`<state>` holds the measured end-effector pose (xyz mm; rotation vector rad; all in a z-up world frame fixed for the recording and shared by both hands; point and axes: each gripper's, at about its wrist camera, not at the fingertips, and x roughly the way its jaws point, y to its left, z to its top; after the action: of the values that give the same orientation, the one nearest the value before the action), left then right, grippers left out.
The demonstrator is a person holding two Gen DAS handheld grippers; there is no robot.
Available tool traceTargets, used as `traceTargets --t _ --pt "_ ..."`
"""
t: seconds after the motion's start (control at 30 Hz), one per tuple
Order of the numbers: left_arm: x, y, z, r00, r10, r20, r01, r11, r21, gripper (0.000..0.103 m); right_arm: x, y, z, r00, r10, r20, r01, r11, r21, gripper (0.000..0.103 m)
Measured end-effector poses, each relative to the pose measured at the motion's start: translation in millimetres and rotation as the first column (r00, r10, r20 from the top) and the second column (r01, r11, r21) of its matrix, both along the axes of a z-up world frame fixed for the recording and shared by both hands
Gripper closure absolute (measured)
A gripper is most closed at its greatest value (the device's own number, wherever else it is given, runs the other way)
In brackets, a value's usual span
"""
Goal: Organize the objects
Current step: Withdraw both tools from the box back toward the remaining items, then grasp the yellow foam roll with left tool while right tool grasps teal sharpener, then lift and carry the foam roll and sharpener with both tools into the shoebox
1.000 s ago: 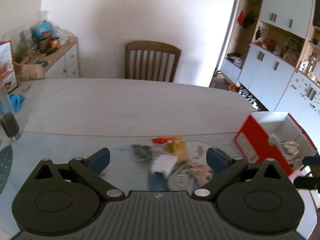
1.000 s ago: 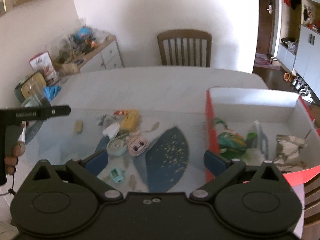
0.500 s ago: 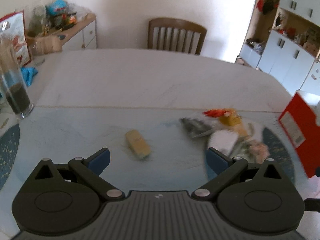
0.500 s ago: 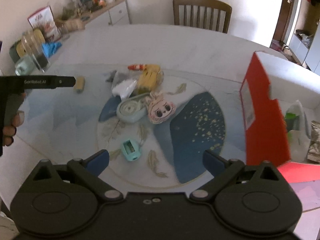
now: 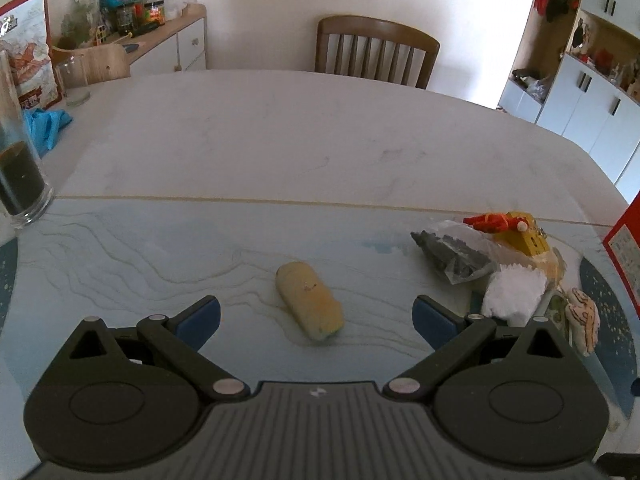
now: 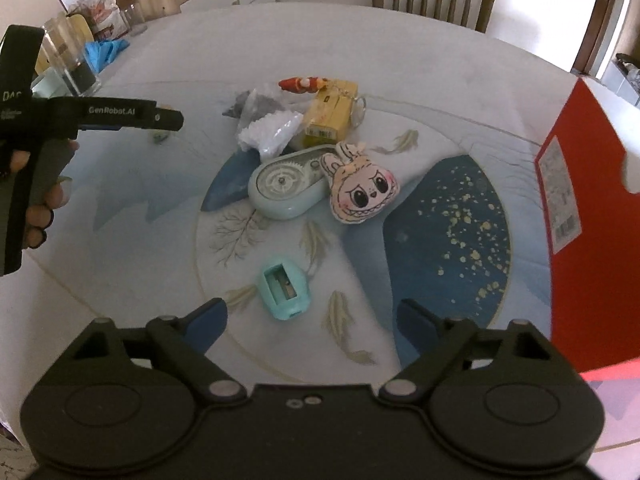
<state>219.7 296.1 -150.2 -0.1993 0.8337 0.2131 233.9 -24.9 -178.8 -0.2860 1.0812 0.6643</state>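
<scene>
A yellowish oblong eraser-like block (image 5: 310,300) lies on the table mat just ahead of my left gripper (image 5: 316,316), whose jaws stand open with the block in the gap, untouched. My right gripper (image 6: 312,314) hovers over a small teal pencil sharpener (image 6: 285,289); its jaws are closing, pads apart and clear of it. Beyond lie a pale blue correction-tape dispenser (image 6: 282,186), a pink plush keychain (image 6: 362,190), a yellow box (image 6: 330,114), a white packet (image 6: 272,132), a grey packet (image 5: 454,250) and a red figure (image 6: 300,83). A red box (image 6: 588,208) stands at right.
A glass with dark liquid (image 5: 18,176) stands at the left table edge, blue cloth (image 5: 44,124) behind it. A wooden chair (image 5: 372,54) sits across the table. A sideboard (image 5: 160,44) with clutter is at far left, cabinets (image 5: 592,92) at right. A hand (image 6: 40,208) holds the left tool.
Both grippers came down toward the table. The left swung left from the pile until the yellowish block sits between its fingers. The right moved left from the red box to over the sharpener, jaws narrowing.
</scene>
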Motion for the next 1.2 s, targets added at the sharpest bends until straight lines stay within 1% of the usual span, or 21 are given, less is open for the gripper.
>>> traceTargets --t 0.17,0.23,0.33,0.4,0.43,0.47,0.5,0.57,0.63,0.7,0.73,0.8,0.87,0.93,0.97,1.0,1.2 --pt "4.1 0.5 -3.8 1.0 0.004 0.007 -0.004 1.0 0.006 0.002 1.0 7.4 -6.3 0.999 0.036 0.001 -0.036 0.999 -0.019 0.023" --pt "4.9 -1.3 -4.0 1.0 0.002 0.011 -0.002 1.0 0.004 0.006 0.9 11.0 -7.7 0.999 0.047 0.0 -0.047 0.999 -0.026 0.026" --pt "5.9 -2.1 -4.7 1.0 0.0 0.012 0.0 1.0 0.009 0.015 0.5 14.9 -9.1 0.998 0.058 -0.004 -0.058 0.998 -0.028 0.028" --pt "7.1 -1.7 -5.5 1.0 0.005 0.007 -0.005 1.0 0.012 0.025 1.2 16.7 -10.3 0.998 0.062 -0.008 -0.062 0.998 -0.03 0.03" --pt "7.1 -1.8 -5.7 1.0 0.006 0.007 -0.006 1.0 0.015 0.028 1.6 17.3 -10.6 0.998 0.062 -0.011 -0.063 0.998 -0.029 0.031" --pt "7.0 -2.1 -6.0 1.0 0.009 0.006 -0.009 1.0 0.02 0.034 2.1 17.7 -11.0 0.998 0.062 -0.013 -0.063 0.998 -0.029 0.031" --pt "7.7 -1.4 -6.0 1.0 0.01 0.004 -0.01 1.0 0.021 0.038 2.3 18.3 -10.9 0.998 0.062 -0.01 -0.063 0.998 -0.029 0.031" --pt "7.2 -1.0 -6.2 1.0 0.013 0.004 -0.013 1.0 0.02 0.043 2.9 19.2 -10.5 0.998 0.063 -0.009 -0.064 0.998 -0.027 0.034" --pt "7.4 -1.0 -5.6 1.0 0.015 0.003 -0.015 1.0 0.018 0.049 3.5 20.3 -10.2 0.998 0.068 -0.006 -0.068 0.997 -0.026 0.039" --pt "7.6 -2.0 -5.7 1.0 0.01 -0.002 -0.01 1.0 0.012 0.057 3.3 21.3 -9.3 0.997 0.074 -0.003 -0.074 0.997 -0.024 0.043" --pt "7.8 -2.9 -5.6 1.0 0.007 -0.006 -0.007 1.0 0.022 0.058 2.9 21.7 -8.8 0.997 0.077 -0.003 -0.077 0.997 -0.022 0.046" --pt "9.2 -5.3 -5.1 1.0 0.005 -0.018 -0.004 0.999 0.045 0.064 2.5 22.8 -8.2 0.997 0.082 -0.002 -0.082 0.996 -0.022 0.05" --pt "9.0 -4.8 -4.6 1.0 0.01 -0.021 -0.01 0.999 0.042 0.069 1.8 23.0 -7.6 0.996 0.085 0.002 -0.085 0.996 -0.024 0.054" --pt "8.6 -4.8 -4.2 1.0 0.011 -0.024 -0.01 0.999 0.037 0.07 1.7 22.6 -6.8 0.996 0.087 0.005 -0.087 0.996 -0.023 0.065" --pt "8.3 -4.9 -3.9 1.0 0.01 -0.026 -0.009 0.999 0.038 0.072 1.6 22.5 -6.3 0.996 0.086 0.009 -0.086 0.996 -0.027 0.067" --pt "7.8 -5.2 -3.4 1.0 0.01 -0.027 -0.009 0.999 0.04 0.073 1.8 22.1 -6.0 0.996 0.086 0.011 -0.086 0.996 -0.028 0.072" --pt "2.1 -7.5 0.7 1.0 0.005 -0.019 -0.004 0.999 0.048 0.079 -0.4 16.0 -2.1 0.997 0.073 0.023 -0.073 0.997 -0.006 0.073"
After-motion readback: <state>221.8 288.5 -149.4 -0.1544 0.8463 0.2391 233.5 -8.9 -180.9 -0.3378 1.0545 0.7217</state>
